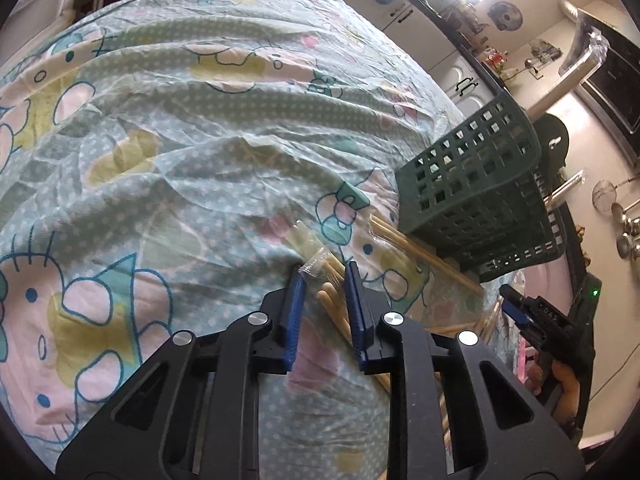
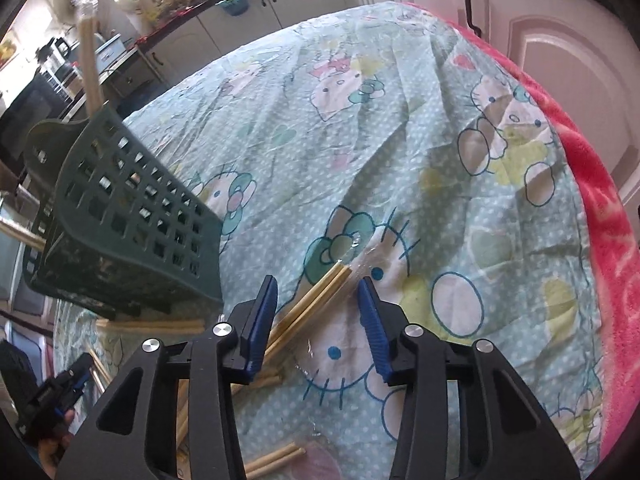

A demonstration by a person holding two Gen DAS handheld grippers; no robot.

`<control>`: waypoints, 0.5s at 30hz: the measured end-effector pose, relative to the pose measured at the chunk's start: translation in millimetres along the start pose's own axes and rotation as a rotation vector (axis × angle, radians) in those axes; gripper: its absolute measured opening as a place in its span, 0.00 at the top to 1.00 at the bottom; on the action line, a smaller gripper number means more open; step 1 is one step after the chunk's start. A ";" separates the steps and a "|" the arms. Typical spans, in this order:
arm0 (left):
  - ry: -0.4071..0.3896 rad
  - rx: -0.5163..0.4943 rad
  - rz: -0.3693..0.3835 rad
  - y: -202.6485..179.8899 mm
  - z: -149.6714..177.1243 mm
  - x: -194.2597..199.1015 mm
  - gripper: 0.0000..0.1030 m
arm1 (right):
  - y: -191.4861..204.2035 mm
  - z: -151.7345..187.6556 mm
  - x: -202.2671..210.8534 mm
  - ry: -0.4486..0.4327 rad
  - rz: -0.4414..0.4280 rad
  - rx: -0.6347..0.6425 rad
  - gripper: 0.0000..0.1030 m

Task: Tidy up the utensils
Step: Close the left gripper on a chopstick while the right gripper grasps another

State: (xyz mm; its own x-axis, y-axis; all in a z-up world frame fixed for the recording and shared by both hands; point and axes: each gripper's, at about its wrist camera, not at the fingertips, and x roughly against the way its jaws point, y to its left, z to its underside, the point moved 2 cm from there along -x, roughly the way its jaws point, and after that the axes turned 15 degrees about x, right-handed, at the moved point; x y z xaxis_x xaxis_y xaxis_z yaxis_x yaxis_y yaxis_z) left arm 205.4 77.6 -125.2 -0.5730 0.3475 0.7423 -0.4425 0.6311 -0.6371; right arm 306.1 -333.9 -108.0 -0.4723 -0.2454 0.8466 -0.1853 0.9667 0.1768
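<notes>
Wrapped pairs of wooden chopsticks lie on a Hello Kitty cloth. In the left wrist view my left gripper (image 1: 325,270) is open, its blue fingers on either side of one wrapped pair (image 1: 332,300). Another pair (image 1: 424,254) lies against the dark green slotted basket (image 1: 480,184). In the right wrist view my right gripper (image 2: 318,284) is open over a wrapped pair (image 2: 316,300) without touching it. The basket (image 2: 124,208) stands to its left with one wrapped pair (image 2: 89,60) upright inside. More pairs (image 2: 272,458) lie near the bottom.
The cloth-covered table (image 1: 180,140) stretches away ahead. A red blanket (image 2: 592,208) runs along the table's right edge. Kitchen cabinets (image 2: 540,40) and a counter with appliances stand behind. The right gripper shows at the left view's right edge (image 1: 532,316).
</notes>
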 end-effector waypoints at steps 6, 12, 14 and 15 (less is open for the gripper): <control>0.004 0.009 0.017 2.3 -1.8 -2.1 0.87 | -9.2 -3.0 -4.5 0.000 -0.014 -0.065 0.80; 0.013 0.021 0.039 6.1 -3.0 -1.6 0.92 | -17.0 -4.5 3.1 -0.033 -0.052 -0.109 0.86; 0.013 0.023 0.045 7.6 -3.7 0.3 0.95 | -16.1 -5.1 9.5 -0.052 -0.065 -0.108 0.87; 0.013 0.025 0.049 8.6 -3.8 1.4 0.96 | -14.6 -5.2 13.4 -0.063 -0.069 -0.104 0.87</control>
State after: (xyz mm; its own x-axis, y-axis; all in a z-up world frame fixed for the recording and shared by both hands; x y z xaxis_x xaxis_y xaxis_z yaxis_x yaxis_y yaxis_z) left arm 203.4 86.1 -128.9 -0.5859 0.3865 0.7122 -0.4311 0.5956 -0.6778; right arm 306.9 -350.9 -96.6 -0.5149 -0.3121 0.7984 -0.1300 0.9490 0.2871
